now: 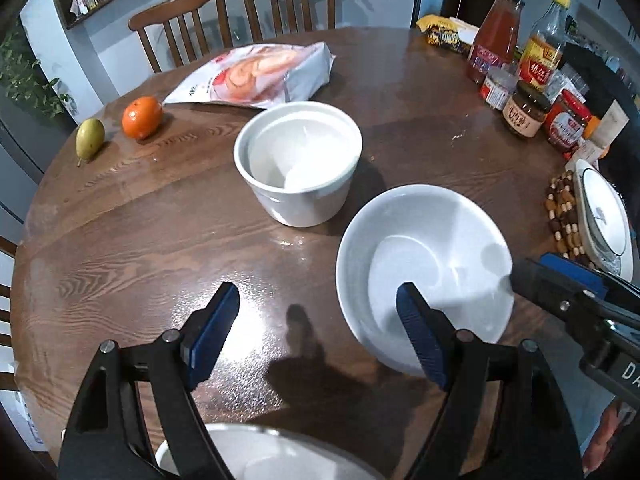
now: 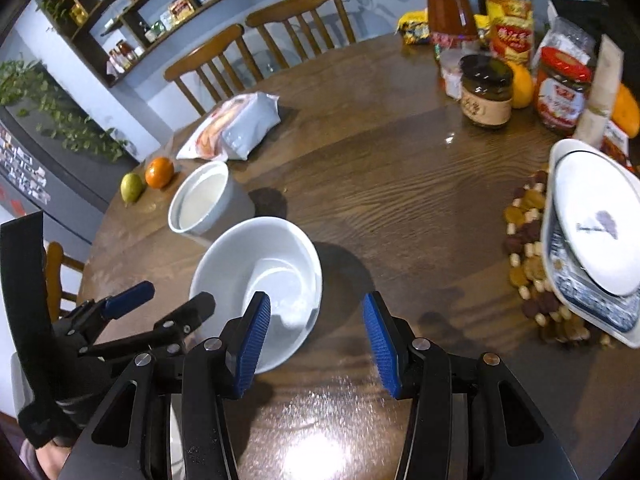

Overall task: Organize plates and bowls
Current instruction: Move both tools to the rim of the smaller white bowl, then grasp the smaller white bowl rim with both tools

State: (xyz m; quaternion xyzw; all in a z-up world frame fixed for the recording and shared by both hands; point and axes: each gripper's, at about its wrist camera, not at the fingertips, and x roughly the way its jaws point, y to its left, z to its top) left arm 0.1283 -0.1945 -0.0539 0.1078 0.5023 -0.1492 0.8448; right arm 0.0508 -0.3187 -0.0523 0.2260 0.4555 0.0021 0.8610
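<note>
left gripper (image 1: 318, 320) over the round wood table (image 1: 420, 80), jaws wide apart, nothing between the pads, only bare tabletop. its right pad overlaps the near rim of the wide bowl (image 1: 426, 264) in view; can't tell if it touches. right gripper (image 2: 316, 332) jaws about half open, nothing gripped; its left pad sits in front of the same wide bowl (image 2: 260, 272), contact unclear. in the left wrist view the right gripper (image 1: 560, 280) comes in from the right edge, tip at the bowl's right rim. in the right wrist view the left gripper (image 2: 160, 304) sits just left of the bowl.

wide bowl is white, upright, on the table. deep bowl (image 1: 298, 164) is behind it to the left, near but apart, a second white piece nested inside. another white rim (image 1: 240, 456) shows at the bottom edge, under the left gripper.

plate stack (image 2: 592, 236) at the right edge on a beaded mat (image 2: 528, 248), tilted in view. far left: pear (image 1: 90, 138), orange (image 1: 142, 117), snack bag (image 1: 256, 76). jars and bottles (image 1: 528, 80) cluster far right. two chairs (image 1: 236, 12) behind the table.
</note>
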